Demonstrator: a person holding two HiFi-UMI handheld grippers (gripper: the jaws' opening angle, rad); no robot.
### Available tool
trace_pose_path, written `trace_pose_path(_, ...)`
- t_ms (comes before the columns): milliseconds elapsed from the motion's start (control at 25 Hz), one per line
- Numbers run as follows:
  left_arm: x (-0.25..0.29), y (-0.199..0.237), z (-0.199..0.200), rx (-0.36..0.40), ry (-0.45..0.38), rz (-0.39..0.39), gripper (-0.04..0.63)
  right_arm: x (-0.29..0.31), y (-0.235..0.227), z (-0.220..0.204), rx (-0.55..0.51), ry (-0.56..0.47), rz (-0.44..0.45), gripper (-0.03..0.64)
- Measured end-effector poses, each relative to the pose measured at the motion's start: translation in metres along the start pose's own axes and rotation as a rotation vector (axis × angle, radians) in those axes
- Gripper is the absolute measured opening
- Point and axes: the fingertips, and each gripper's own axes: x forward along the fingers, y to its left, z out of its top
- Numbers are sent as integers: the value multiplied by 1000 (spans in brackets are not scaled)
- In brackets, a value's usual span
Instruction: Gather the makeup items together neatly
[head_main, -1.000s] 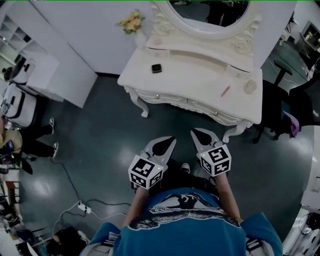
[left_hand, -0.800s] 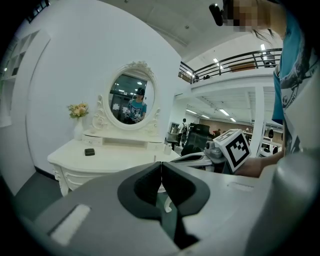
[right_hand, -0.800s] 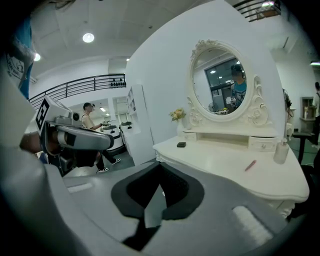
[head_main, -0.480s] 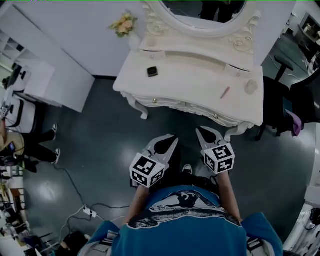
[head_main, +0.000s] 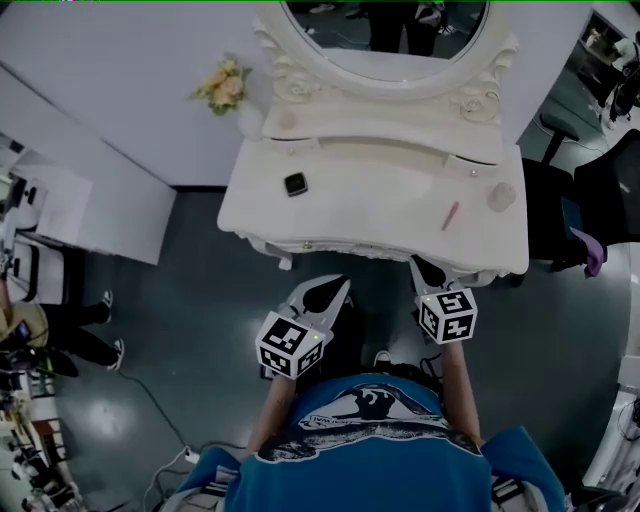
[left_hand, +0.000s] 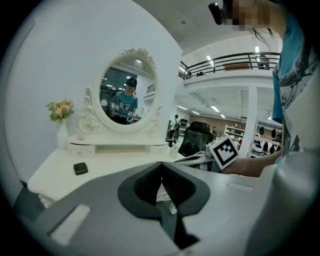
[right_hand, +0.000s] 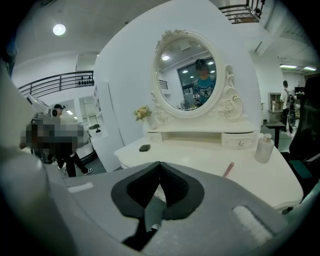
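Observation:
A small black compact (head_main: 294, 184) (left_hand: 80, 168) (right_hand: 144, 148) lies on the left part of the white dressing table (head_main: 370, 205). On the table's right part lie a thin pink stick (head_main: 451, 214) (right_hand: 228, 169) and, beside it, a white bottle (head_main: 500, 196) (right_hand: 263, 147). My left gripper (head_main: 338, 286) (left_hand: 161, 165) hangs over the floor just short of the table's front edge, shut and empty. Over on the right, my right gripper (head_main: 424, 268) (right_hand: 160, 164) reaches that front edge, its jaws also shut with nothing in them.
An oval mirror (head_main: 385, 35) stands at the table's back, with a vase of flowers (head_main: 225, 88) at its left corner. A dark office chair (head_main: 590, 200) is to the right, a white cabinet (head_main: 60, 210) to the left. A person's legs (head_main: 70, 335) show at the far left.
Both grippers have moved forward toward the dressing table. The table sits closer and lower in the head view, and the right gripper has reached its front edge.

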Motion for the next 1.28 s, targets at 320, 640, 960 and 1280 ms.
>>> trace_pose_path(320,25,64,32,-1,-33,-68,12,38,-77,-11,81,94,-243,10)
trace_pose_path(640,42,115,51,3,-46,-122,12,63,-156,-38,269,163,-454,80)
trace_pose_path(960,57,149,63,23,-37,-174,12,71,-202,-48,349,203,-631,92)
trace_pose_path(1280,64,158,61,9,-22,-161,12,85,-224,-55,438,225,-631,92)
